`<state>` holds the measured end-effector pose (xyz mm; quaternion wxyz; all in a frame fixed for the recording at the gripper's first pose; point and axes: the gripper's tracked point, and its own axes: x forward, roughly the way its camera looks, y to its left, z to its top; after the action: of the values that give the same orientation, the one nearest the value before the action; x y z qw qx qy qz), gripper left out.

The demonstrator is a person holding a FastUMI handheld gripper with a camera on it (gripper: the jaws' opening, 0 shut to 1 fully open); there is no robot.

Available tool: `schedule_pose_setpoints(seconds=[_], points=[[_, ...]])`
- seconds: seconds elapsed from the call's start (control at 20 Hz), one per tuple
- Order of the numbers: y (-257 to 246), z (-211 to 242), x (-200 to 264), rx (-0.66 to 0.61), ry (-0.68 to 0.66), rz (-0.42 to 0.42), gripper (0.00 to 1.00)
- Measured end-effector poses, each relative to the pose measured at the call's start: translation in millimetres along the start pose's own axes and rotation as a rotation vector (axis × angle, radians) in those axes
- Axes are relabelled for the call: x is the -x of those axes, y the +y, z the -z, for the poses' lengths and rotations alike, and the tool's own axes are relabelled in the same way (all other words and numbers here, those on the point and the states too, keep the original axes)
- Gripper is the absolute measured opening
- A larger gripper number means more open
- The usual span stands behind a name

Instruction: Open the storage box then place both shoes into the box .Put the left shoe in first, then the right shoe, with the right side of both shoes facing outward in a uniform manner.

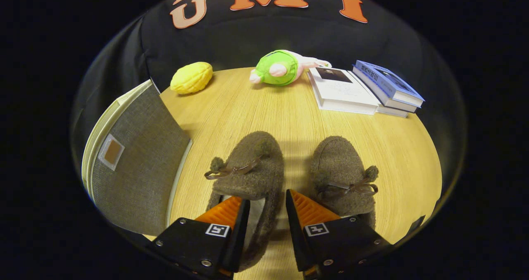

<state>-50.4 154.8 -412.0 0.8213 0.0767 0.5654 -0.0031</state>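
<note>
Wooden worktop (pixel 297 118): your fingers (pixel 266 216) sit apart straddling the left shoe's (pixel 248 172) inner wall, so clamp squarely there before lifting toward the storage box (pixel 136 168).

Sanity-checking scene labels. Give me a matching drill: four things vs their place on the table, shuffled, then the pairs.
Things:
1. left shoe
2. yellow toy
3. books
4. storage box

Places:
A. far side, beyond the right shoe
B. its side wall sits between the gripper fingers
C. left of the left shoe, lid up
D. far side, beyond the box

Pairs: 1-B, 2-D, 3-A, 4-C
</note>
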Motion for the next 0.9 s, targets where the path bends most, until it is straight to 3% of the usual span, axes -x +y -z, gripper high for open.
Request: schedule_pose_setpoints(seconds=[0.3, 0.45, 0.9], points=[[-4, -1, -12, -0.01, -0.014, 0.015, 0.22], [4, -9, -7, -0.053, -0.042, -0.039, 0.05], [45, -44, 52, -0.113, -0.089, -0.156, 0.04]])
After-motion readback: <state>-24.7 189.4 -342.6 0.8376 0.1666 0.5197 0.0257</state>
